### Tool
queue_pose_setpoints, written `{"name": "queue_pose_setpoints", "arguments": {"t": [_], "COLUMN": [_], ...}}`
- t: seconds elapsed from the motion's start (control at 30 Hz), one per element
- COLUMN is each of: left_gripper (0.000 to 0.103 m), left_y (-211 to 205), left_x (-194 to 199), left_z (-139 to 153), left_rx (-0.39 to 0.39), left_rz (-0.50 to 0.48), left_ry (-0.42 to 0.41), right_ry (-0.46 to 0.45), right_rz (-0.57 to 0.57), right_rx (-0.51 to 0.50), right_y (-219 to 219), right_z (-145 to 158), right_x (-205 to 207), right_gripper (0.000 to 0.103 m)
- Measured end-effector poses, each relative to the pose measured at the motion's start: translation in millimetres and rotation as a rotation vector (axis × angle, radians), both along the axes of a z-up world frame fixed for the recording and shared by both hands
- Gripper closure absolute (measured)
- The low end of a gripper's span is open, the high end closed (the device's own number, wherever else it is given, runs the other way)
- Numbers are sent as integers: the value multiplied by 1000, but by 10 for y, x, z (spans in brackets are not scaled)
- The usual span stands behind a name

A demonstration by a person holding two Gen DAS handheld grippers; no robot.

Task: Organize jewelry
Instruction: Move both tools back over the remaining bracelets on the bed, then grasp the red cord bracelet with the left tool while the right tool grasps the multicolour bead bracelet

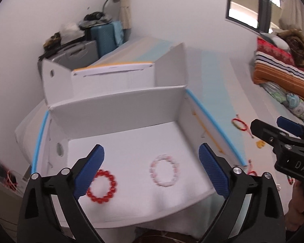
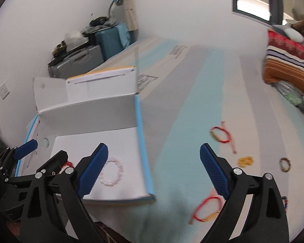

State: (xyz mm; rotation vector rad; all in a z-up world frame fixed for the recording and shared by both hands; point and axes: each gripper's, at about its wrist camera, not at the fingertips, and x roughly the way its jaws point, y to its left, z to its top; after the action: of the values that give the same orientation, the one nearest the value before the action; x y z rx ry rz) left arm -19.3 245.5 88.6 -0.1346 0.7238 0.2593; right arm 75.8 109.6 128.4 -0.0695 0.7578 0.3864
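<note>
My left claw (image 1: 151, 169) hung spread wide and empty over the white box (image 1: 119, 109), because the red bead bracelet (image 1: 102, 186) already lay on the box floor just below its left pad, with the pink bead bracelet (image 1: 165, 171) beside it, a clear gap between them. My right claw (image 2: 154, 171) was likewise released and empty, straddling the box's blue-edged right wall. Right of it, on the bed's striped sheet (image 2: 192, 105), loose pieces were left to collect: two red cord bracelets (image 2: 221, 134) (image 2: 208, 208), a yellow piece (image 2: 246, 161) and a dark bead bracelet (image 2: 284, 164).
</note>
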Motion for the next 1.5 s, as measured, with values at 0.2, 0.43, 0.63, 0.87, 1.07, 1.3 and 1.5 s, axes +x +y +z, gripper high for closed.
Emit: {"name": "queue_pose_setpoints", "arguments": {"t": [0.2,0.43,0.63,0.87,1.07,1.3,1.5], "left_gripper": [6,6,6,6,6,6,7], "left_y": [-566,-1370,-2051,-2451,-2416,-2383,-2386], "left_x": [121,232,443,673,794,864,862], "left_z": [70,1,-332,-893,-1227,-1503,-1638], "left_rx": [11,27,29,43,-5,-60,-46], "left_rz": [-80,-240,-374,-425,-421,-447,-484], "left_ry": [-16,-22,19,110,160,216,242], "right_ry": [-27,-34,35,137,193,318,341], "right_rz": [-83,-234,-344,-408,-445,-456,-454], "right_rx": [-10,-51,-55,-33,-10,-38,-94], "right_y": [-668,-1652,-2394,-2906,-3175,-3386,-3322], "right_z": [55,-104,-448,-999,-1366,-1800,-1921], "right_x": [-58,-144,-128,-71,-24,159,194], "right_gripper": [13,8,8,8,8,28,54]}}
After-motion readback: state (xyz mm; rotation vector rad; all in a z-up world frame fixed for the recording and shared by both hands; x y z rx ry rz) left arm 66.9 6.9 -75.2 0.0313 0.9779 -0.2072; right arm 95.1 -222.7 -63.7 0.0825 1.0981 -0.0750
